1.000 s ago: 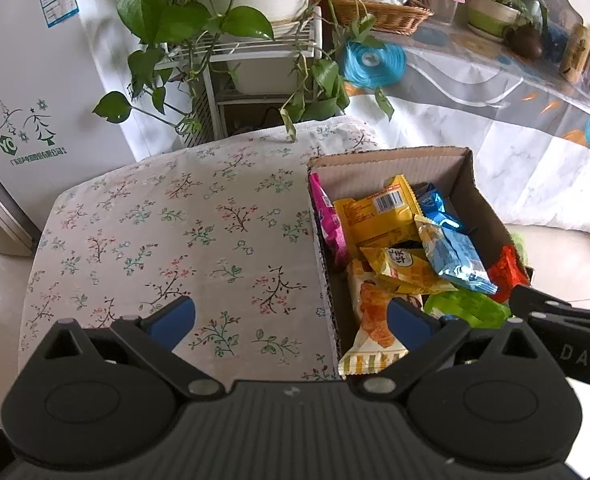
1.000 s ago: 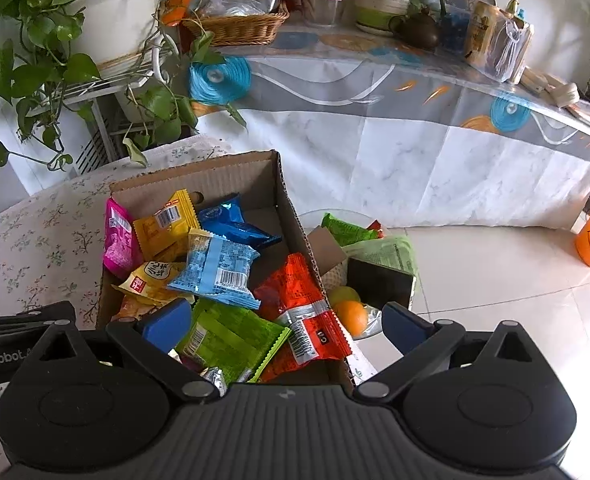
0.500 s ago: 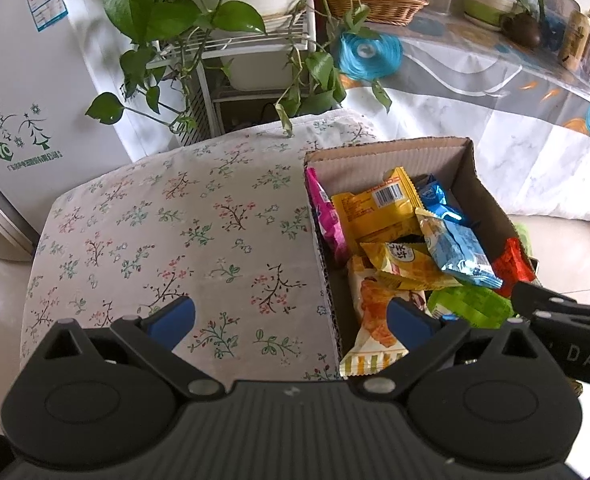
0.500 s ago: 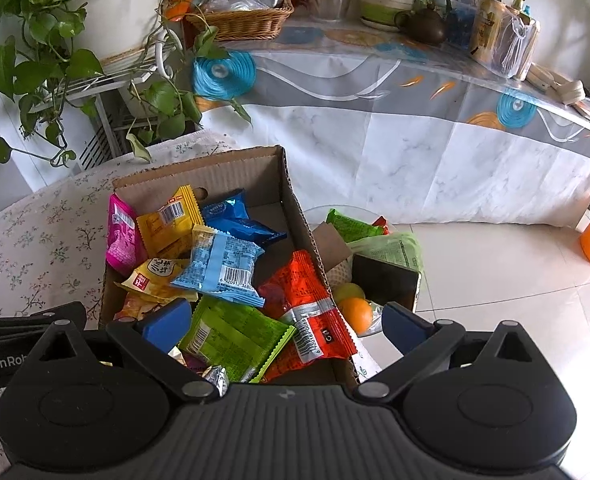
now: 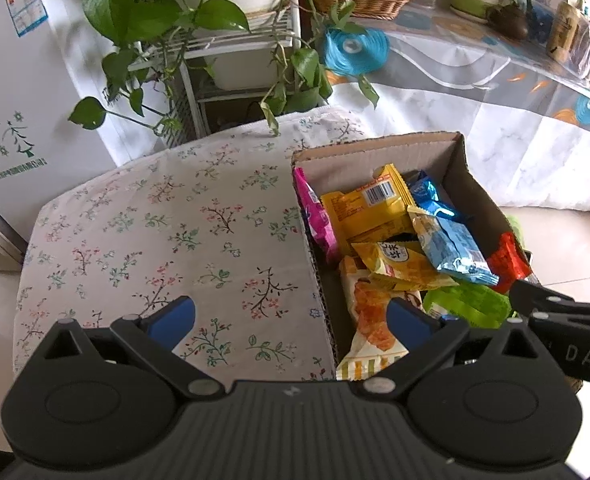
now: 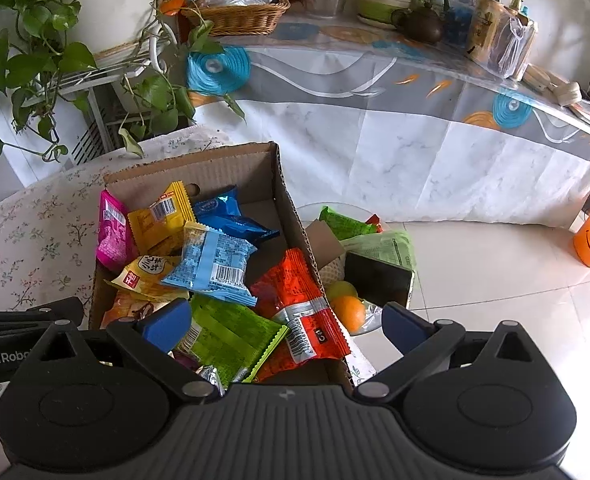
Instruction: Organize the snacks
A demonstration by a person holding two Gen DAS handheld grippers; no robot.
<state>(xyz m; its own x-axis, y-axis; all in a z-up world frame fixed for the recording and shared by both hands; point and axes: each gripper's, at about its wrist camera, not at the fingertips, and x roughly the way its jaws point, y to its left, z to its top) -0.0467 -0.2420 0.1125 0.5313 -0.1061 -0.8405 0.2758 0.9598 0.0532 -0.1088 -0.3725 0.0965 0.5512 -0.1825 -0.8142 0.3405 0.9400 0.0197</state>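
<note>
A cardboard box [image 5: 375, 148] [image 6: 199, 168] on the floral tablecloth holds several snack packets: pink [image 6: 111, 228], yellow [image 6: 161, 216], dark blue [image 6: 225, 216], light blue [image 6: 213, 258], red [image 6: 299, 304] and green [image 6: 231, 336]. My left gripper [image 5: 291, 316] is open and empty, above the box's left wall near its front. My right gripper [image 6: 287, 320] is open and empty, above the box's front right corner, over the red packet. Each gripper shows at the edge of the other's view.
The floral tablecloth [image 5: 155, 232] lies left of the box. Right of the box sits a container with an orange [image 6: 349, 312], green packets [image 6: 343, 224] and a dark box [image 6: 377, 280]. A plant stand [image 5: 215, 60] and a long covered table [image 6: 415, 120] stand behind.
Both grippers have drifted slightly back and up from the box, so a little more of the room shows. Both stay open and empty. The packets have not moved.
</note>
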